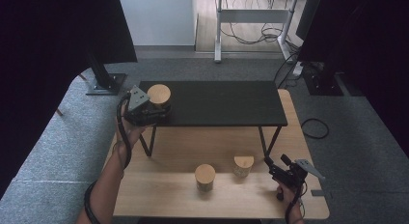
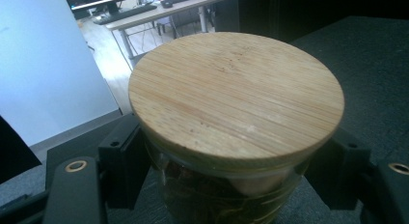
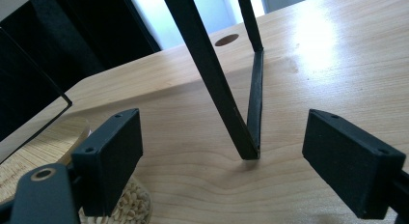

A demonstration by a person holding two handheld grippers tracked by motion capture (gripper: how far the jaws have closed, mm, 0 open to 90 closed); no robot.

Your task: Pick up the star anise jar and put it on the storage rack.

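Observation:
A glass jar with a round bamboo lid [image 1: 158,94] stands at the left end of a black shelf [image 1: 222,103]. My left gripper [image 1: 156,110] is shut on it from the near side. In the left gripper view the lid [image 2: 236,96] looms large, and both black pads [image 2: 123,161] press on the glass below it; dark contents show inside. My right gripper [image 1: 275,162] hovers open low over the wooden table [image 1: 159,195] at its front right. In the right gripper view the jaws [image 3: 226,132] stand wide apart with nothing held.
Two more lidded jars stand on the wooden table, one at the middle front [image 1: 205,177] and one to its right [image 1: 243,165]. That right jar, with pale grains [image 3: 128,204], sits by the right gripper's left jaw. A black V-shaped shelf leg [image 3: 241,137] rises ahead of the jaws.

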